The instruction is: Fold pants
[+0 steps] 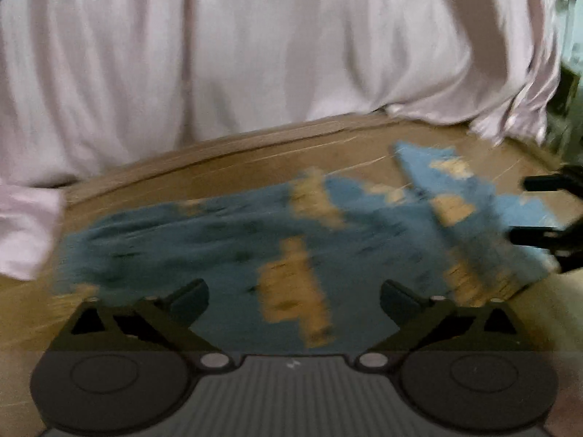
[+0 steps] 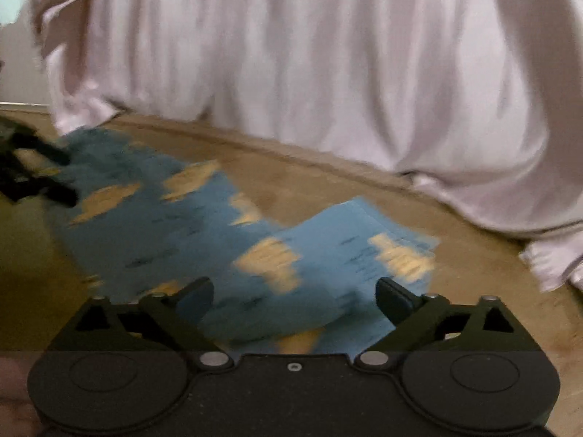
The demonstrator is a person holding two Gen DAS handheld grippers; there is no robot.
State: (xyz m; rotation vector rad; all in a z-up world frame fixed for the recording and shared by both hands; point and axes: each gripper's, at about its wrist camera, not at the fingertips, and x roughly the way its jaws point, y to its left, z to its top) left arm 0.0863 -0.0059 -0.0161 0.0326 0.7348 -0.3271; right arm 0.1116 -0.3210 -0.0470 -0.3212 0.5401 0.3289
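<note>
Your left gripper [image 1: 294, 300] and right gripper [image 2: 294, 300] hang with fingers spread, holding nothing, just over the blue pants [image 1: 226, 240] lying rumpled on the table [image 1: 255, 160]. You seem between folds; next, pinch an edge.

The soft blue fabric pants [image 1: 226, 240] under my tools carry tan-yellow patches and small dark marks, though the blur leaves me unsure what the print is. They lie on a light brown wooden tabletop [image 1: 255, 153]. My two black plastic grippers, left [image 1: 294, 300] and right [image 2: 294, 298], face a pale pinkish-white garment [image 2: 309, 54].
</note>
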